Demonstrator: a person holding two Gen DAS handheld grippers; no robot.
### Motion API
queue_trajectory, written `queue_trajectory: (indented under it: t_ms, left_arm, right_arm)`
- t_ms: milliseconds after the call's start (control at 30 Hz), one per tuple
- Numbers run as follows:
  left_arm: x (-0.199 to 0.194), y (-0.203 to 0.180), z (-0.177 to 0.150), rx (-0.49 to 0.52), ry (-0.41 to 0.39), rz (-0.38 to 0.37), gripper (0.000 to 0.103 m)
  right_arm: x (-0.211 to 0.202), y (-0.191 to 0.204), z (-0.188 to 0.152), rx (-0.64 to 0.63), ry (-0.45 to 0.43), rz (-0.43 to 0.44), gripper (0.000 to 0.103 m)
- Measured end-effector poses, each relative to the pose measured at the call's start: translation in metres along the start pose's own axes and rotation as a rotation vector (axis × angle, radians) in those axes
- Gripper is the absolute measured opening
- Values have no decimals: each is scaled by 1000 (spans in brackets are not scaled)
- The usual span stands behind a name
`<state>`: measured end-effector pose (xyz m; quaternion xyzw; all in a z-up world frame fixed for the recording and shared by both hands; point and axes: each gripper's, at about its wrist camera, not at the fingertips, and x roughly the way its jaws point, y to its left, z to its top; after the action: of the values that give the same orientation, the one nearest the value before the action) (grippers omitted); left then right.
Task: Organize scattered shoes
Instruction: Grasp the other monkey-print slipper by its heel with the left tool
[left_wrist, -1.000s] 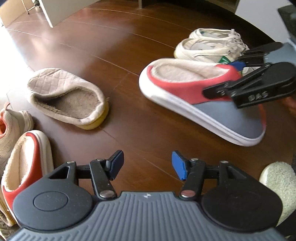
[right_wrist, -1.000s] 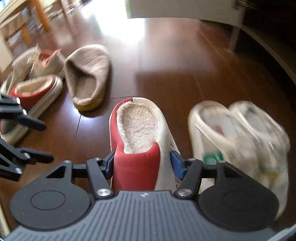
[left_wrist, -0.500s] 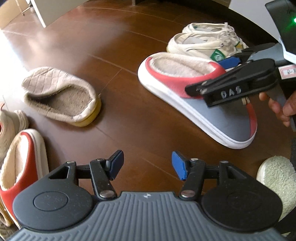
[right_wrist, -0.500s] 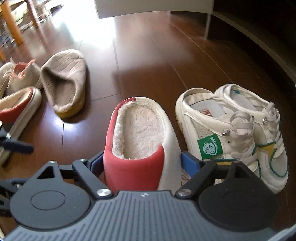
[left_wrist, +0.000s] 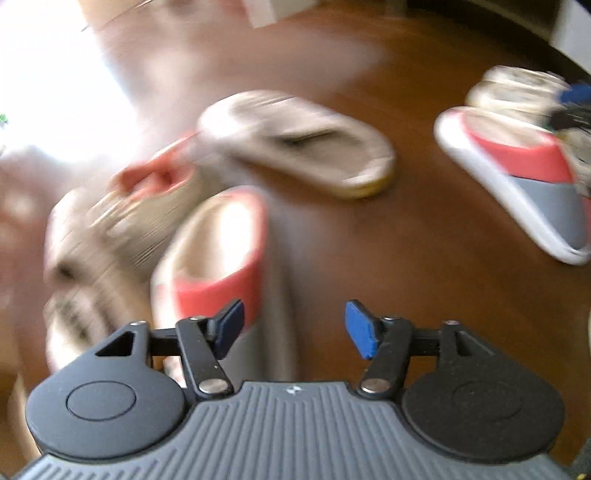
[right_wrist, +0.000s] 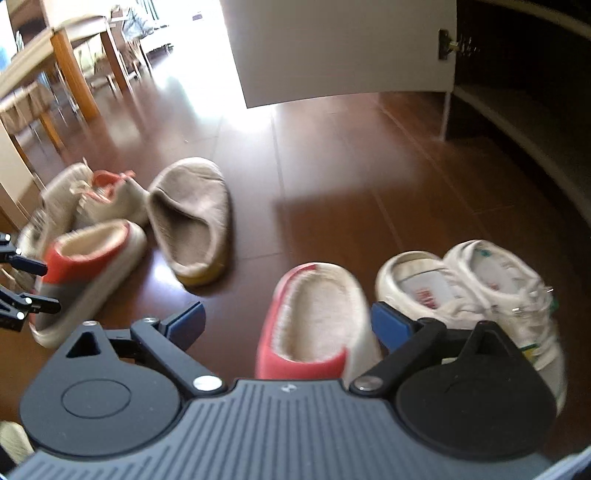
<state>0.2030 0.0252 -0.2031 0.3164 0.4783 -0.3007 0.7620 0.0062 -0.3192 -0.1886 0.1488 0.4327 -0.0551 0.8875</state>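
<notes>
Right gripper (right_wrist: 286, 323) has let go: its jaws are opening wide, pads clear of the red slipper (right_wrist: 314, 328), now parked near right beside the white sneakers (right_wrist: 476, 295). Left gripper (left_wrist: 293, 328) has swung left (view blurred), jaws opening and empty, over the matching slipper (left_wrist: 218, 254) in the left pile. Probably next pick.

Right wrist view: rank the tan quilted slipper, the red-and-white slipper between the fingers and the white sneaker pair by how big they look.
1. White sneaker pair, counted together.
2. Tan quilted slipper and red-and-white slipper look alike; the red-and-white one lies nearer the camera and is partly hidden, so no ranking between them.
</notes>
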Motion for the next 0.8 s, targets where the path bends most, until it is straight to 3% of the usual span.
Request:
queue_trajectory:
  t_ms: [167,300,367,400,433,467,567,700,800]
  left_arm:
    - [6,63,14,-227,11,6,68]
    - [42,92,52,-268,76,36,65]
    - [64,96,66,-254,135,30,52]
    - [75,95,69,-245,174,21,35]
    - [87,91,72,-226,215,32,32]
    - [95,88,74,-201,240,62,22]
    - [110,81,78,-164,297,109,16]
    - [106,76,77,-218,352,68,13]
    - [98,69,69,-397,425,-54,13]
  right_arm:
    - [0,-3,23,31,-34,7,95]
    - [-6,-14,43,79,-76,-1,97]
    - [-5,-16,44,102,-73,-1,97]
    - [-4,-16,43,107,-68,0,97]
    - [-4,-16,42,111,-61,1,97]
    - [-3,-15,39,109,-51,3,97]
    - [-2,-13,30,101,-33,7,97]
    - [0,-19,19,127,-1,11,97]
    - [-4,-25,16,147,-8,6,97]
